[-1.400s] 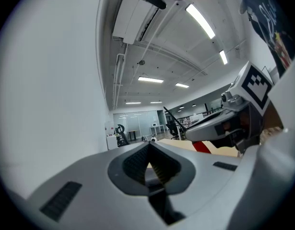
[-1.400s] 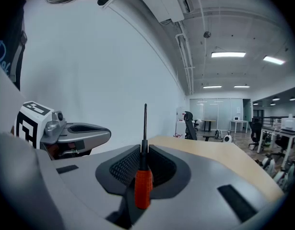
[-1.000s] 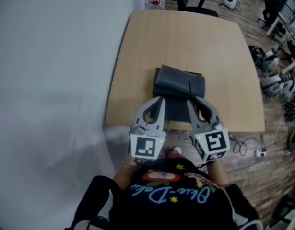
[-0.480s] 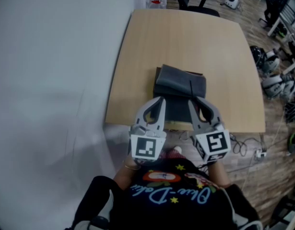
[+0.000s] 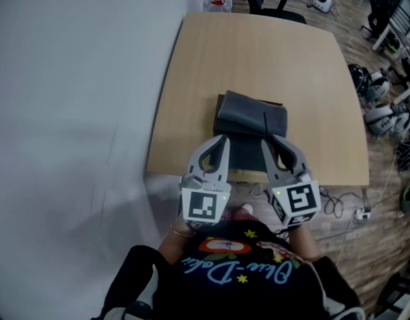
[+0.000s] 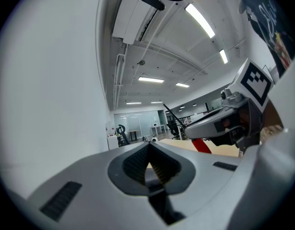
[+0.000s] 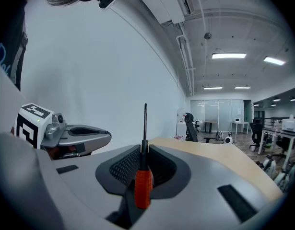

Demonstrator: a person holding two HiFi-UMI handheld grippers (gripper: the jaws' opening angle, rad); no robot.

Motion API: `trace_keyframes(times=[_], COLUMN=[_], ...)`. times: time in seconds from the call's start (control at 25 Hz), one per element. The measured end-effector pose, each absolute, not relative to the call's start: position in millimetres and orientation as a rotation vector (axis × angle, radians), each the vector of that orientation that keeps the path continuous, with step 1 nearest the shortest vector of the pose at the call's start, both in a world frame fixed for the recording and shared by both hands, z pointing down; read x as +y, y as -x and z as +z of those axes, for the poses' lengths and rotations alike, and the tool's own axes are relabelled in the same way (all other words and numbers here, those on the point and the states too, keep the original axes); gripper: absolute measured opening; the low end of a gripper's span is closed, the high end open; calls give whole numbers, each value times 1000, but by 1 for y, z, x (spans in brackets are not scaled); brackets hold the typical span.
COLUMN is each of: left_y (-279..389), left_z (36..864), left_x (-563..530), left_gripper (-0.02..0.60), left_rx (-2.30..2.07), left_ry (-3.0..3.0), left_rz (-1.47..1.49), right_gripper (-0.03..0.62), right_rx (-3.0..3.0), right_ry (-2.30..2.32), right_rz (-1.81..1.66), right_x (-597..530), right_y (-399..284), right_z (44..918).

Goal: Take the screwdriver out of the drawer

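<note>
My right gripper [image 7: 143, 152] is shut on a screwdriver [image 7: 143, 188] with a red handle. Its thin black shaft sticks straight up out of the jaws. The left gripper view shows the red handle [image 6: 201, 145] hanging below the right gripper [image 6: 219, 123]. My left gripper [image 6: 149, 150] is shut with nothing in it. In the head view both grippers, left [image 5: 222, 140] and right [image 5: 265, 141], hover side by side over the near end of a dark grey drawer box [image 5: 250, 115] on the wooden table [image 5: 258, 52]. I cannot make out the screwdriver in the head view.
A white wall [image 5: 71, 112] runs along the table's left side. A black office chair [image 5: 271, 2] stands behind the table. Headsets and gear [image 5: 385, 105] lie on the wood floor to the right, and cables [image 5: 338, 202] by the table's near right corner.
</note>
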State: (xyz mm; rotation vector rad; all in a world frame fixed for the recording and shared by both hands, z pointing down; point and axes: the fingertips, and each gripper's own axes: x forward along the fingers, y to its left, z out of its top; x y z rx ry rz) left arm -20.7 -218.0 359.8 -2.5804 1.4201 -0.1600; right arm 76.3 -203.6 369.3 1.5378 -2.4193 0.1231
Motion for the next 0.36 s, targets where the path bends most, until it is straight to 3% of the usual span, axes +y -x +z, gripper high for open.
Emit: trace_keyframes(times=[0.36], left_y=[19], left_z=[361], left_x=[-219], left_gripper=[0], left_rx=[1424], left_ry=[2584], left_rz=[-148], right_gripper=[52], right_rx=[-2429], right_ry=[-1543], right_rz=[133], right_x=[-205], right_y=[-77], right_z=[371])
